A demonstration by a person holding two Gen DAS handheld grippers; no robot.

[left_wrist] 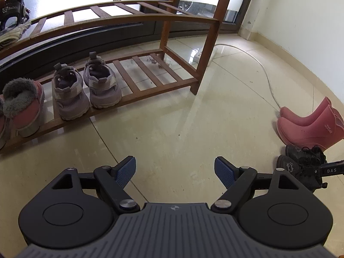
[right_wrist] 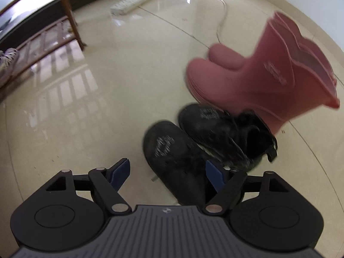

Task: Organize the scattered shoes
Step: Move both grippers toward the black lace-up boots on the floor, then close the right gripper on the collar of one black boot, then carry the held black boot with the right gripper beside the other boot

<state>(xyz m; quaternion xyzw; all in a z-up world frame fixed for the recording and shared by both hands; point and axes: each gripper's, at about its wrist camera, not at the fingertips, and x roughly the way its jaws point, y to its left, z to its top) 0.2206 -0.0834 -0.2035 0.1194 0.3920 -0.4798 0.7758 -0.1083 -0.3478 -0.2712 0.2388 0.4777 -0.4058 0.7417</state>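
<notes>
2 small black lace-up boots (right_wrist: 193,142) sit on the tile floor (right_wrist: 107,118) beside 2 pink rubber rain boots (right_wrist: 258,81), off the brown wooden slatted shoe rack (left_wrist: 137,81); right gripper (right_wrist: 167,172) & left gripper (left_wrist: 175,169) both gape wide, empty, so loose laces/soft uppers may slip a pinch, imo.
</notes>
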